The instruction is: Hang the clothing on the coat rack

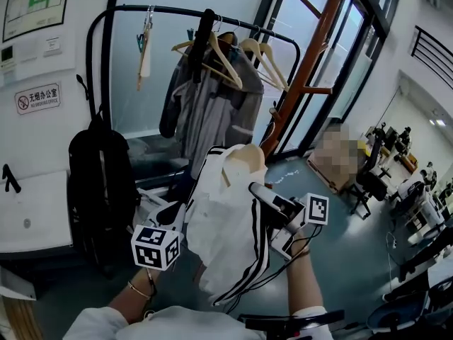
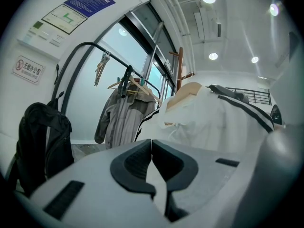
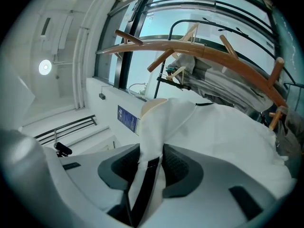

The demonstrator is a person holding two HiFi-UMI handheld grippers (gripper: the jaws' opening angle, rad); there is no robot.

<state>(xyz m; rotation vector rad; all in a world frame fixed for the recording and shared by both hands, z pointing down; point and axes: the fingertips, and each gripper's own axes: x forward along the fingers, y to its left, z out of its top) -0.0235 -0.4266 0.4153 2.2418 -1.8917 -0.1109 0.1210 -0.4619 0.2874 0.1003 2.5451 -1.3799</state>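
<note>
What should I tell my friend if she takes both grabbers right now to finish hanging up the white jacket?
Right gripper: shut on a fold of the white jacket, holding it up.
Left gripper: shut, nothing seen between its jaws, low beside the jacket.
Things: the jacket sits on a wooden hanger, in the air in front of the black rail and the brown coat stand. A grey jacket already hangs on the rail.
Done: jacket on its hanger and lifted.
Still to do: carry it over and hang it up; it is on neither rack yet.
</note>
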